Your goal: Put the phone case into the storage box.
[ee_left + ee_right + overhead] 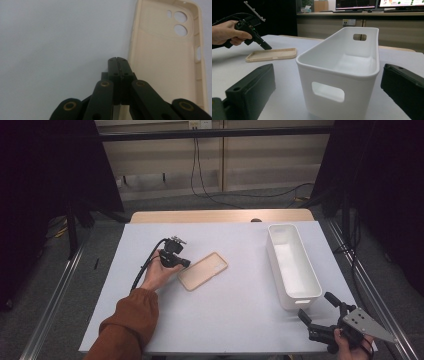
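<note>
On the white counter [220,320] we see a beige phone case [202,270], hollow side up; left claw [117,60] closed beside it, right claw [315,307] spread wide.

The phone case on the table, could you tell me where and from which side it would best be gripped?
Probably by its raised side rim. The phone case lies flat, open side up, so a thin wall stands up all round. The left tool, jaws shut, sits at its near-left long edge; opening there, one jaw inside and one outside the wall, looks simplest.
</note>
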The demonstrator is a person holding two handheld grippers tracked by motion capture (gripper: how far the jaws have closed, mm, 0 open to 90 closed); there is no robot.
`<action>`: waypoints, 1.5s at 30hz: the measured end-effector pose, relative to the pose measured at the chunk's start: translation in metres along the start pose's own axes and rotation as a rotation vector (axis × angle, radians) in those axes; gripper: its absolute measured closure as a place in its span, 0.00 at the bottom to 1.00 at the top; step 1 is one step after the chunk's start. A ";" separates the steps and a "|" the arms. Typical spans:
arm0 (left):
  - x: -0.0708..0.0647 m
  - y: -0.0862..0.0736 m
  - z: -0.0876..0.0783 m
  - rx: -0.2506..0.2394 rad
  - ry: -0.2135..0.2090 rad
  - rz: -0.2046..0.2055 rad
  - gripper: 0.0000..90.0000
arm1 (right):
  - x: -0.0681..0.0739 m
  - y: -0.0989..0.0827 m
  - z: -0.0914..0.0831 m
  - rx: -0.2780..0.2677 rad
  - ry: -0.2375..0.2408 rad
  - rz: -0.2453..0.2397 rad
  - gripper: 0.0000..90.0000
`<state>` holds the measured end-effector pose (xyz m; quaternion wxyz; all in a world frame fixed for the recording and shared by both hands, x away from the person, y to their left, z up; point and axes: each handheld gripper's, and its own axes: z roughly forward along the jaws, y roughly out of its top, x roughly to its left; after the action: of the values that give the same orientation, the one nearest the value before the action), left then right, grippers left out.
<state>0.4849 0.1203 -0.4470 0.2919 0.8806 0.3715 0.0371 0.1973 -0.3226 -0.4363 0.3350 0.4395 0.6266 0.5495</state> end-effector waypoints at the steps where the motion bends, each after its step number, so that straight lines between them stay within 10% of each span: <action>1: 0.000 0.000 0.000 0.000 0.000 0.000 1.00 | 0.000 0.000 0.000 0.000 0.000 0.000 0.00; 45: -0.024 -0.028 -0.012 -0.037 -0.034 0.010 1.00 | 0.000 0.000 0.001 0.001 -0.003 0.001 0.00</action>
<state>0.4468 0.1258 -0.4483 0.3140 0.8774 0.3614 0.0305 0.1981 -0.3219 -0.4366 0.3352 0.4409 0.6263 0.5487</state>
